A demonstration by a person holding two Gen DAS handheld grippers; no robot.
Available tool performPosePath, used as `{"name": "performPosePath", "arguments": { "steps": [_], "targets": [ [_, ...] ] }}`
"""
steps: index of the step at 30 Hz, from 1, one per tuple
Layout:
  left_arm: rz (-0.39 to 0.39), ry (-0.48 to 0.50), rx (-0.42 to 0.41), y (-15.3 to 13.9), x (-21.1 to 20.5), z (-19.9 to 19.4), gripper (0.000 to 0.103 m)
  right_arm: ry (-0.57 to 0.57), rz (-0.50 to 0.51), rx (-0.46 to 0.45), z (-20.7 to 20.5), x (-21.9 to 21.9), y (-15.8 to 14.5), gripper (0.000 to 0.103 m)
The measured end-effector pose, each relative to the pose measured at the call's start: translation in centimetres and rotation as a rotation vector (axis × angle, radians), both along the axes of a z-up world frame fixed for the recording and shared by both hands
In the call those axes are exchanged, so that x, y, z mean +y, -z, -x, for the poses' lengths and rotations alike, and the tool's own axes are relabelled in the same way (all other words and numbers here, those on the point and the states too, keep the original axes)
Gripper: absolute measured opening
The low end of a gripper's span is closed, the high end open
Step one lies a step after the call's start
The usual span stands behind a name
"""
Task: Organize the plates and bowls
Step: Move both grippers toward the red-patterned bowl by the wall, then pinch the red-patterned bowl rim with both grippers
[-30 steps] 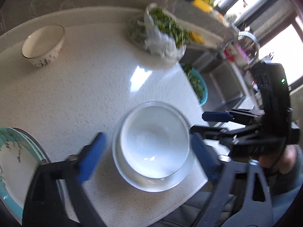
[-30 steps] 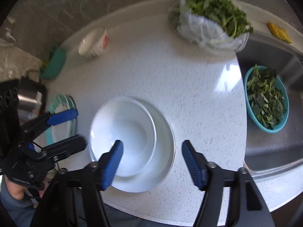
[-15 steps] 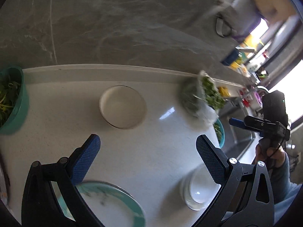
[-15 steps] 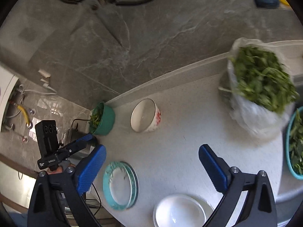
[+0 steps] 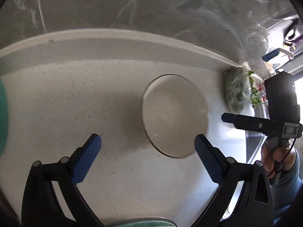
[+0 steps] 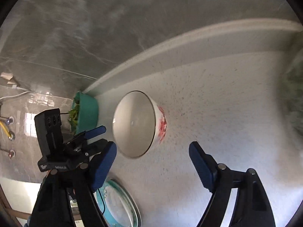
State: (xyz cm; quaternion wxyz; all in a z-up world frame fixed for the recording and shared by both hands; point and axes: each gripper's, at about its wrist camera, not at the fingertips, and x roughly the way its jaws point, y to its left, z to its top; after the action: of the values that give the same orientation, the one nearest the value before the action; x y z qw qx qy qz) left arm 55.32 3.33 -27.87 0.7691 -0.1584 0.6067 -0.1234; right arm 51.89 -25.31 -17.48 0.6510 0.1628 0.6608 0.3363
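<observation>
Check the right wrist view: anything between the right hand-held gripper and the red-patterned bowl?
Nothing: only bare speckled white countertop lies between the right hand-held gripper, jaws closing and empty, and the white red-patterned ceramic bowl.

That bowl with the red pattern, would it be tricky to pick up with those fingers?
The bowl looks like glazed ceramic, so probably stiff, breakable and a bit slippery. Its wall flares outward towards the rim, so pads might slide off. It sits upright on the counter, unlikely to tip.
</observation>
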Motion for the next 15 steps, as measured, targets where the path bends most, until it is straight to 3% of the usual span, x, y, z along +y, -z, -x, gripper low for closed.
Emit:
{"name": "performPosePath", "arguments": {
  "steps": [1, 5, 7, 9, 15],
  "targets": [
    [0.004, -0.004, 0.011, 0.7, 0.5, -0.4, 0.085, -0.004, 0.010, 0.007, -0.2, 0.4, 0.6, 0.080],
    [0.021, -0.005, 0.019, 2.3, 1.6, -1.1, 0.077, -0.008, 0.011, 0.036, -0.9, 1.6, 2.3, 0.079],
    [0.020, 0.008, 0.021, 2.8, 1.5, -0.9, 0.067, -0.014, 0.017, 0.040, -1.0, 1.6, 2.6, 0.078],
    [0.029, 0.008, 0.021, 3.4, 1.7, -0.9, 0.067, -0.023, 0.021, 0.044, -1.0, 1.6, 2.8, 0.077],
    [0.040, 0.029, 0.022, 3.9, 0.5, -0.3, 0.039, -0.048, 0.038, 0.059, -0.9, 2.6, 3.5, 0.068]
  ]
}}
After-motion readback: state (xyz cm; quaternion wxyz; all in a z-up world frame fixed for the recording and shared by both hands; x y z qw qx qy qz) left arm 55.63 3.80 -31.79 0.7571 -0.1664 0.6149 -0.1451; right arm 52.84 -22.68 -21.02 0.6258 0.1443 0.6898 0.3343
